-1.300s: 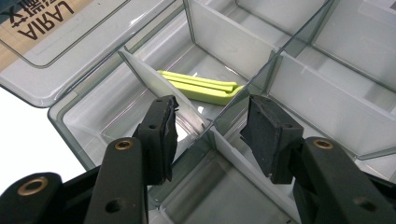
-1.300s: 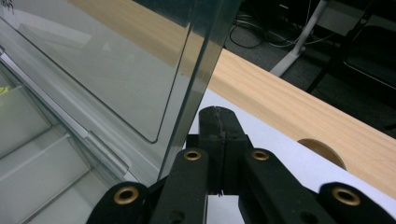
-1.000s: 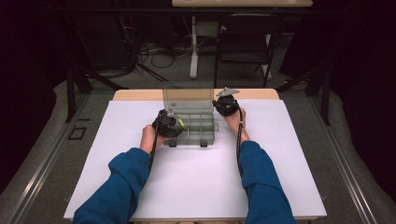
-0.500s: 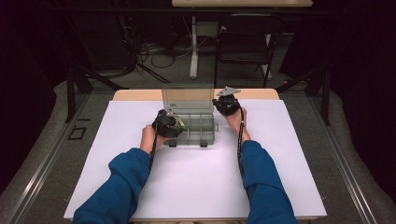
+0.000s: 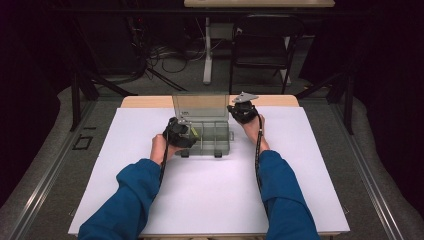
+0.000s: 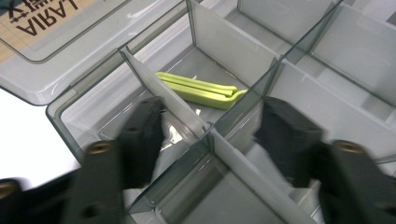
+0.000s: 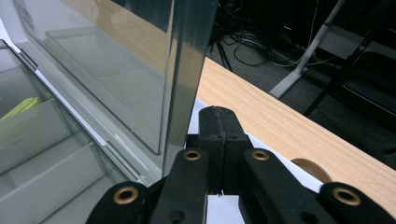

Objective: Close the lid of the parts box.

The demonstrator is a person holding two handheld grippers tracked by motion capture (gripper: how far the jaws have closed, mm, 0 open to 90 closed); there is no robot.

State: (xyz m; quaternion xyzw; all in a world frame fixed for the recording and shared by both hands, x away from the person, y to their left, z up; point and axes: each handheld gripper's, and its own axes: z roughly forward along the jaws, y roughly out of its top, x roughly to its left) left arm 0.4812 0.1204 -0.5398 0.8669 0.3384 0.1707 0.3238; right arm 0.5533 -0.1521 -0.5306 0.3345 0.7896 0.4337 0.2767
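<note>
High view, table (image 5: 150,200): white, fills the lower frame.
Box (image 5: 212,142): clear, centre, lid (image 5: 200,106) upright; probably light, slippery.
Left gripper (image 6: 208,126): jaws just opened, spread, nothing pinched.
Right gripper (image 7: 219,133): jaws pressed together beside the lid.
Green lever (image 6: 201,90): upper centre compartment; likely stiff, light; take it at mid-length.

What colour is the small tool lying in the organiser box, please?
Lime green tool; clearest in the left gripper view.
</note>
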